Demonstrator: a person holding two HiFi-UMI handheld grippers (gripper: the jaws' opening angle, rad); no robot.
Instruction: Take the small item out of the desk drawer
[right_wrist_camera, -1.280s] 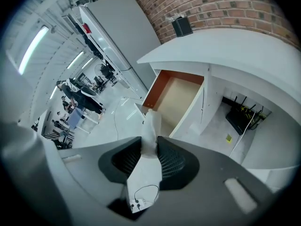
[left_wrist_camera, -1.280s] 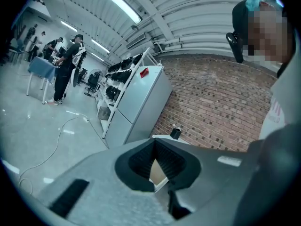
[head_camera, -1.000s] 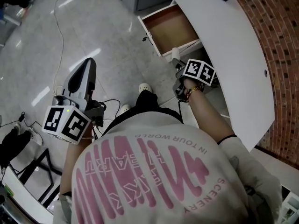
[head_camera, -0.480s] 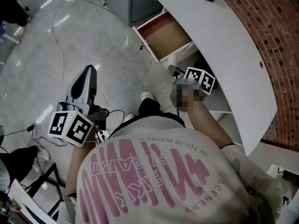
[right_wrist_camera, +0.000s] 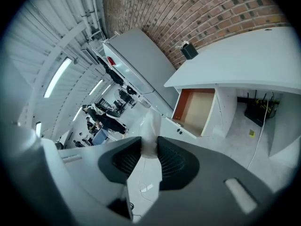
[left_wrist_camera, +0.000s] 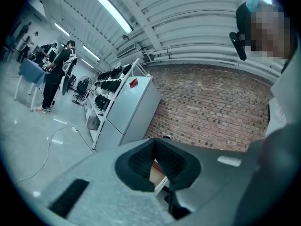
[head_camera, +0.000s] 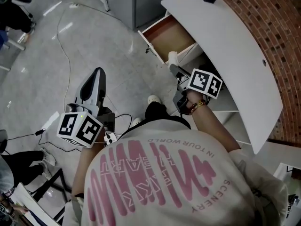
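Handling: small white item (right_wrist_camera: 149, 124) looks light, soft, crushable | hold: right gripper (right_wrist_camera: 149, 147) clamps its near end, gentle squeeze advised | left gripper (left_wrist_camera: 154, 144): jaws together, empty | drawer (head_camera: 171, 34): open

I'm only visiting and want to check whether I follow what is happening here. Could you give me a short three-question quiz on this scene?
1. True or false: the white desk drawer with the brown wooden inside stands open.
2. What grips the small white item? A) a bare hand B) the right gripper C) a pair of tongs
3. Fill in: the wall behind the white curved desk is built of red ____.
Key: 1 true; 2 B; 3 brick.
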